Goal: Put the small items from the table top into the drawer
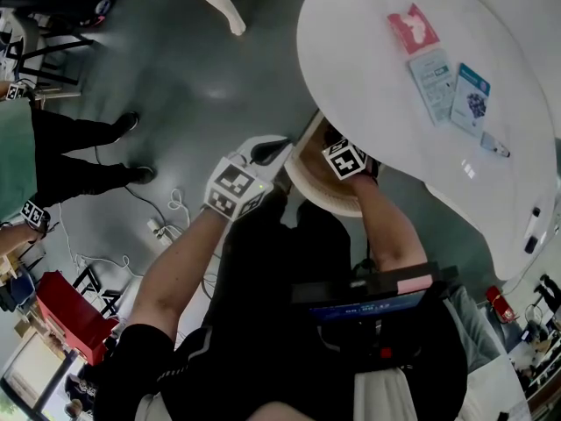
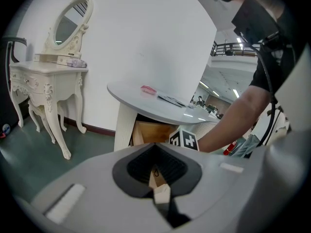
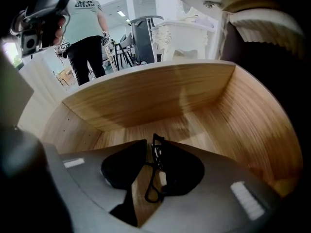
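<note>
Now, right gripper (image 3: pixel 153 150): pointed steeply down inside the drawer (image 3: pixel 146 101), jaws standing moderately apart, bare wood floor showing in the gap.
Black item (image 3: pixel 149 193): a thin looped thing (too slight to name more exactly) standing on end between the right jaws, leaning towards the right-hand one; neither pad presses it.
Item vs drawer: inside the wooden compartment, near its middle, clear of the walls.
Left gripper (image 2: pixel 156 178): jaws drawn narrow on a cream edge backed by wood (the drawer's rim, by the look of it); in the head view its tip sits at the left end of the drawer's curved front.
Table (image 1: pixel 368 68): round and white, with the drawer pulled out from under its near edge.
On the table: a pink packet (image 1: pixel 412 27), two blue-and-white packets (image 1: pixel 432 82) side by side just beyond it, and a pen (image 1: pixel 495 145) near the far rim, all well apart from both grippers.
Bystander (image 1: pixel 53 156): standing on the grey floor, off to the left.
</note>
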